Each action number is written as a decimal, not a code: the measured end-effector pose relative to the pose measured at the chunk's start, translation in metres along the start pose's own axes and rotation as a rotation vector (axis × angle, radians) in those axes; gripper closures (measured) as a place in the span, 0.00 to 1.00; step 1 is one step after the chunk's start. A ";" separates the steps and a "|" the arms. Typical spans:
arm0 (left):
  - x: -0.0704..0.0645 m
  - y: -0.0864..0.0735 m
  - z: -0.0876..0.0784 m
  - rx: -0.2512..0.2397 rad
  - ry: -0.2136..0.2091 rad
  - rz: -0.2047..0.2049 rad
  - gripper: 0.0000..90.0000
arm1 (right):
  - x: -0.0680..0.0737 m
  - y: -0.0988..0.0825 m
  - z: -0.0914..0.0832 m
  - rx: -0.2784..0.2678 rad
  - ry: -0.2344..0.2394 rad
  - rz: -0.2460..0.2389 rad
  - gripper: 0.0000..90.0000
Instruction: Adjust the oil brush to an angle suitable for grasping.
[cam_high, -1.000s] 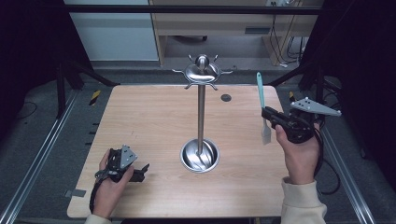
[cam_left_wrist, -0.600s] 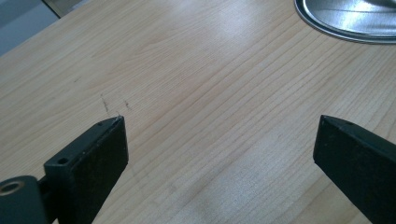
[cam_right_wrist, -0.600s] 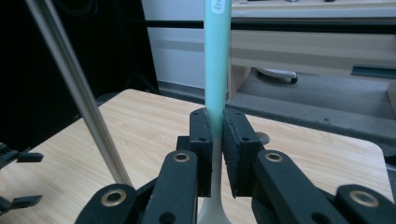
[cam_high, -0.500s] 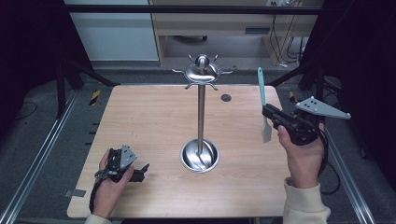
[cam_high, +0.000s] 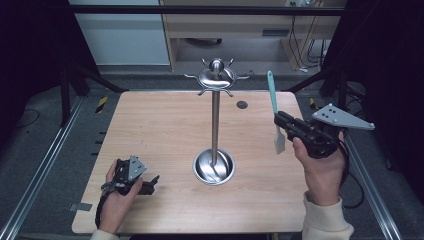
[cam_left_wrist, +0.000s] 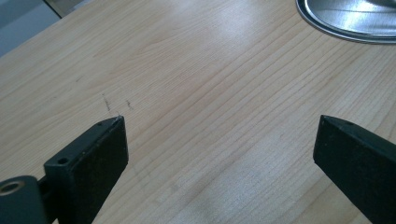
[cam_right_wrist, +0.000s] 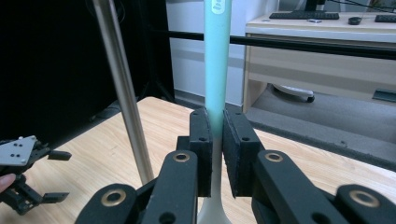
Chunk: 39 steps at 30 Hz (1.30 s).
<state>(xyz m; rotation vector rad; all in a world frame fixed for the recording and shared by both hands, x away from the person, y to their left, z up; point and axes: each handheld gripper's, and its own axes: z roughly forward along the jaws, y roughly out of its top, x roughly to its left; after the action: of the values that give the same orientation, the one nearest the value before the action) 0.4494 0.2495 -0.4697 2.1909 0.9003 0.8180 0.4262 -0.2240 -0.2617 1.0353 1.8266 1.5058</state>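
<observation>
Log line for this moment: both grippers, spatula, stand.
right gripper: shut on spatula, raised, handle up | left gripper: open, low on table | stand: upright, hooks bare

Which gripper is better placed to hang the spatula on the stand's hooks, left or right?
Right. The right gripper is already shut on the spatula, held upright above the table beside the stand. The left gripper is open and rests low near the table's front edge.

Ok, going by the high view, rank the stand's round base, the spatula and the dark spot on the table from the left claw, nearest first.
1. Round base, just to the right of the left claw.
2. Dark spot, far side of the table.
3. Spatula, held at the right edge.
</observation>
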 end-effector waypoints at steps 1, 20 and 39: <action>0.000 0.000 0.000 0.000 -0.001 0.000 0.03 | 0.001 0.000 0.000 0.000 0.003 -0.001 0.92; -0.001 0.000 0.000 0.000 0.001 0.003 0.03 | 0.022 0.003 -0.002 -0.029 0.077 -0.054 0.92; -0.001 0.000 0.000 -0.008 -0.003 -0.003 0.03 | 0.073 -0.010 -0.003 -0.067 0.087 -0.138 0.92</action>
<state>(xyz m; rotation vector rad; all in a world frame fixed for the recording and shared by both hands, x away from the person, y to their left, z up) 0.4492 0.2487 -0.4696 2.1829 0.8978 0.8156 0.3814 -0.1652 -0.2661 0.8069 1.8534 1.5383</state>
